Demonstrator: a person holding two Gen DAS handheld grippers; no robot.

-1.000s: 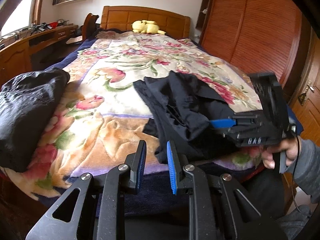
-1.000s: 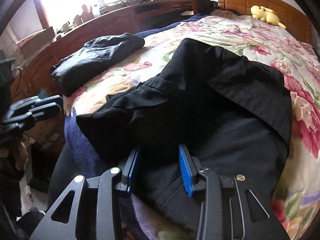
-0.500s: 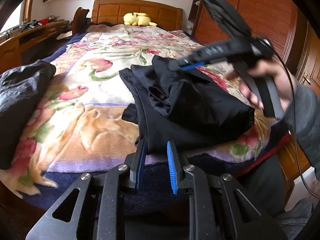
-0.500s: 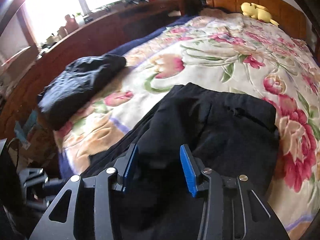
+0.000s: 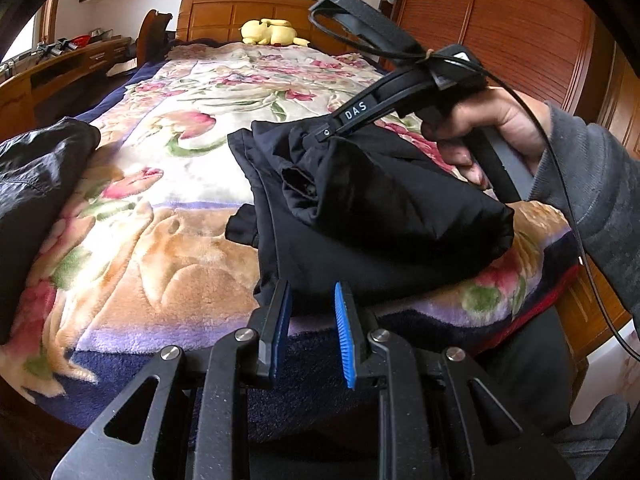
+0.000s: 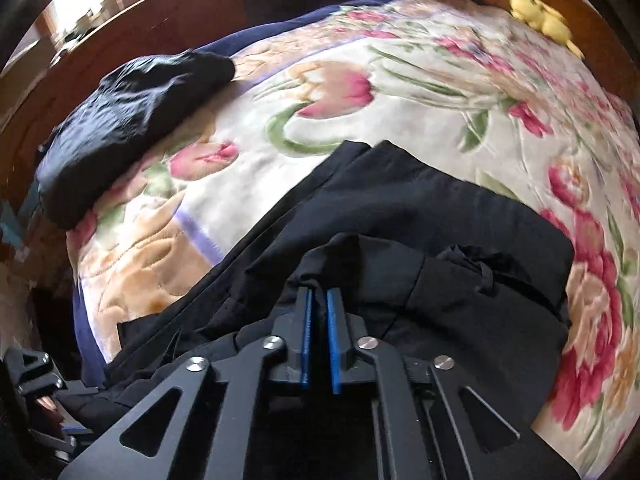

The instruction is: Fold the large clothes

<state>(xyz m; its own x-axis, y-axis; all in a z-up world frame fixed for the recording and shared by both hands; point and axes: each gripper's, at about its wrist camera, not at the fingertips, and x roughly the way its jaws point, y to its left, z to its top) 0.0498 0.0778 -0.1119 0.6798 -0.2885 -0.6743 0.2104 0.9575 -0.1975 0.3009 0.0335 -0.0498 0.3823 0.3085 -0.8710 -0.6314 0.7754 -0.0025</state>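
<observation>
Mid-fold: right claw [image 6: 318, 312] clamped on black garment [image 6: 460, 232] at bed [image 6: 400, 80] foot; left claw [image 5: 310, 320] apart, empty. Next: probably carry the pinched layer across.

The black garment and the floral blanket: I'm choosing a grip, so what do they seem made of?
The black garment looks like thin, smooth woven cloth, perhaps synthetic: matte with a faint sheen, soft rounded folds. The floral blanket looks like plush fleece: a fuzzy, tufted pile shows along its near edge. Neither fibre can be told for certain.
</observation>
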